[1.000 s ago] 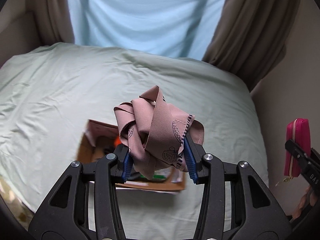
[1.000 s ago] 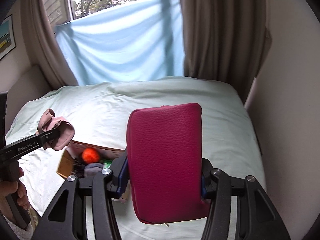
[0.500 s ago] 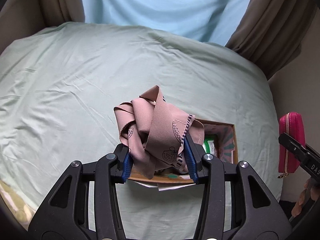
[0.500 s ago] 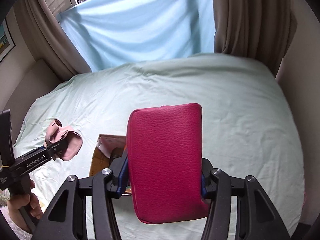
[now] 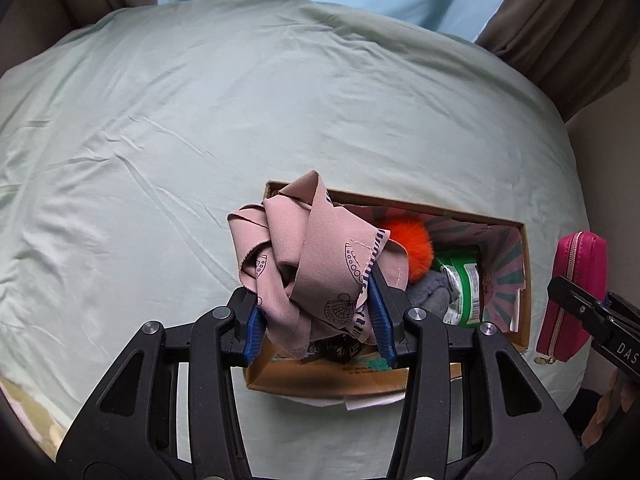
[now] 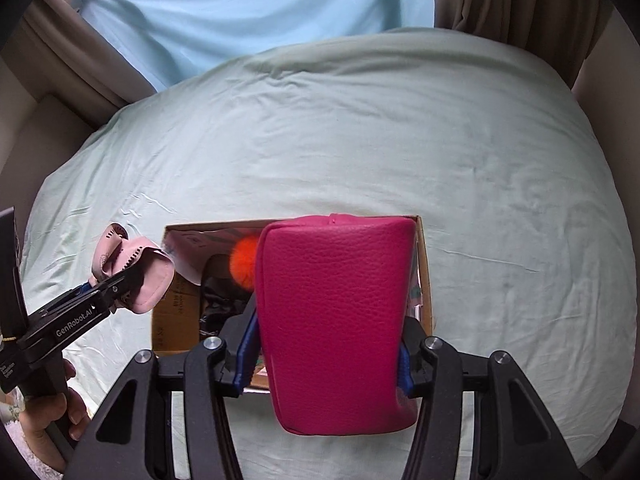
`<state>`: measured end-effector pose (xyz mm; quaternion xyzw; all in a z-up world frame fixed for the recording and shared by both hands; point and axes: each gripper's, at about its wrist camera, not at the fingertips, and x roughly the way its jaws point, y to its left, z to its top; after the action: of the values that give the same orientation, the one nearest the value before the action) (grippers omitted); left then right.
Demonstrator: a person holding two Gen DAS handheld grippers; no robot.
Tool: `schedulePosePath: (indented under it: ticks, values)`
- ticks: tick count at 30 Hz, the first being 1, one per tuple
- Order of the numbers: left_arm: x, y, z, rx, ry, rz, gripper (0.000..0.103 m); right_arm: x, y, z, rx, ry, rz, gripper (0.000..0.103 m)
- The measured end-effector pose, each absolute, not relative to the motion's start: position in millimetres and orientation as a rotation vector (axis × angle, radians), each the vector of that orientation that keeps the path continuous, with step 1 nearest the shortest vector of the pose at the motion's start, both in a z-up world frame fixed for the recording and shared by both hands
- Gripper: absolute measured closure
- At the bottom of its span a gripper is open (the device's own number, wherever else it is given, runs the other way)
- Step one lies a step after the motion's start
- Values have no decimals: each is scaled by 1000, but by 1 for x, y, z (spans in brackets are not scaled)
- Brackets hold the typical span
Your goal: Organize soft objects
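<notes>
While both hang over the cardboard box (image 5: 516,280) mid-bed, left tool (image 5: 316,316) pinches limp pink cloth (image 5: 304,256); right tool (image 6: 324,356) squeezes the squashy magenta pouch (image 6: 336,312) by its sides.

We see a box on the bed, with both tools above it.

The cardboard box (image 5: 524,280) sits on the bed (image 5: 200,140); in it lie a pompom (image 5: 410,240), a packet (image 5: 464,284) and a soft bundle. The left tool (image 5: 316,312) carries a cloth (image 5: 304,264) over the box's left end; the right tool (image 6: 326,356) carries a pouch (image 6: 336,320) over its right end.
</notes>
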<state>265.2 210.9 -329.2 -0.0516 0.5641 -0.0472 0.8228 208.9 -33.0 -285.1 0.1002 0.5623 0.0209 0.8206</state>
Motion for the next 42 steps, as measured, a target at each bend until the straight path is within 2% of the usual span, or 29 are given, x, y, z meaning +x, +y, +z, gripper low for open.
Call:
schedulePosePath:
  ticks: [3, 5, 6, 7, 9, 10, 11, 12, 13, 20, 27, 35, 42]
  values:
    - [274, 205, -335, -96, 1210, -111, 62, 216, -39, -296, 232, 1220, 27, 53]
    - [279, 201, -336, -71, 1208, -104, 57, 220, -43, -302, 242, 1228, 17, 53]
    - [281, 200, -336, -62, 1206, -110, 42, 222, -44, -304, 248, 1230, 15, 53]
    - [281, 198, -335, -58, 1207, -113, 17, 224, -46, -306, 252, 1230, 12, 53]
    - [280, 197, -333, -59, 1197, -113, 0, 231, -48, -312, 260, 1235, -3, 52]
    - [278, 197, -331, -67, 1191, -129, 0, 234, -50, -317, 274, 1253, -5, 45]
    - [276, 197, -331, -66, 1195, -138, 0, 235, -53, -320, 282, 1259, -14, 28]
    - [273, 196, -332, -56, 1202, -137, 0, 235, -55, -321, 287, 1254, -24, 17]
    - [270, 195, -335, -41, 1208, -133, 0, 233, -57, -320, 293, 1241, -29, 1]
    - [249, 199, -336, -41, 1224, -130, 0, 217, -63, -322, 286, 1250, -45, 0]
    - [237, 199, -311, -39, 1177, -118, 0, 205, -67, -307, 301, 1217, -38, 0]
    - [204, 193, -253, -36, 1073, -101, 0, 186, -70, -266, 302, 1144, 2, 0]
    - [154, 176, -173, -50, 949, -102, 0, 147, -83, -190, 218, 1023, 36, 0]
